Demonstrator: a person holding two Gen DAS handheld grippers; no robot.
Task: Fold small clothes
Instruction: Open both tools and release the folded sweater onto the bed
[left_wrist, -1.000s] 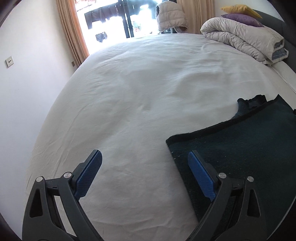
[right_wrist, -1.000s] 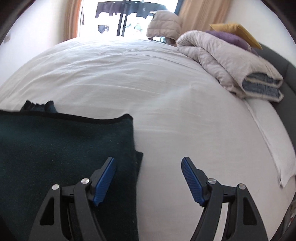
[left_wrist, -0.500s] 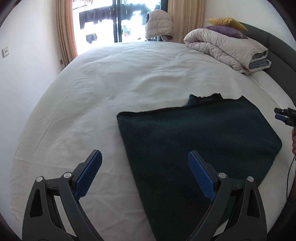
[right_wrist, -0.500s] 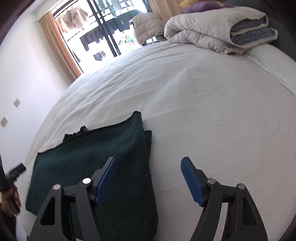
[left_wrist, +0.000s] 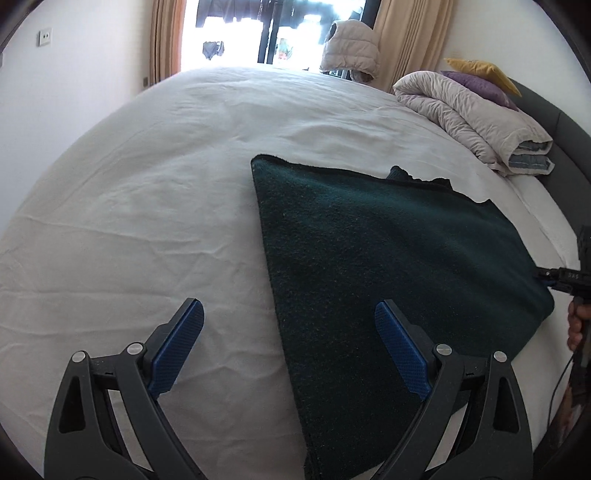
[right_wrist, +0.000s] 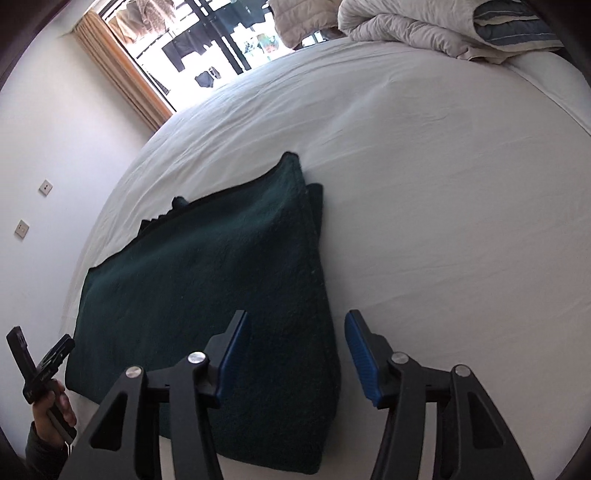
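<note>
A dark green fleece garment (left_wrist: 388, 266) lies folded flat on the white bed sheet (left_wrist: 147, 229). My left gripper (left_wrist: 288, 343) is open and empty, hovering over the garment's left edge. My right gripper (right_wrist: 295, 350) is open and empty, its jaws narrower, astride the garment's (right_wrist: 207, 280) right folded edge near the front corner. The right gripper (left_wrist: 554, 277) shows at the garment's right corner in the left wrist view; the left gripper (right_wrist: 40, 362) shows at the lower left in the right wrist view.
A rolled beige duvet (left_wrist: 476, 122) with purple and yellow pillows (left_wrist: 480, 74) lies at the bed's head by the dark headboard (left_wrist: 565, 125). A puffy jacket (left_wrist: 351, 48) hangs by the bright window. A white wall (right_wrist: 55, 155) runs along the bed's left side.
Both grippers pulled back from the garment, leaving it lying flat and folded. The left view swung so the whole garment shows; the right gripper's jaws have narrowed.
</note>
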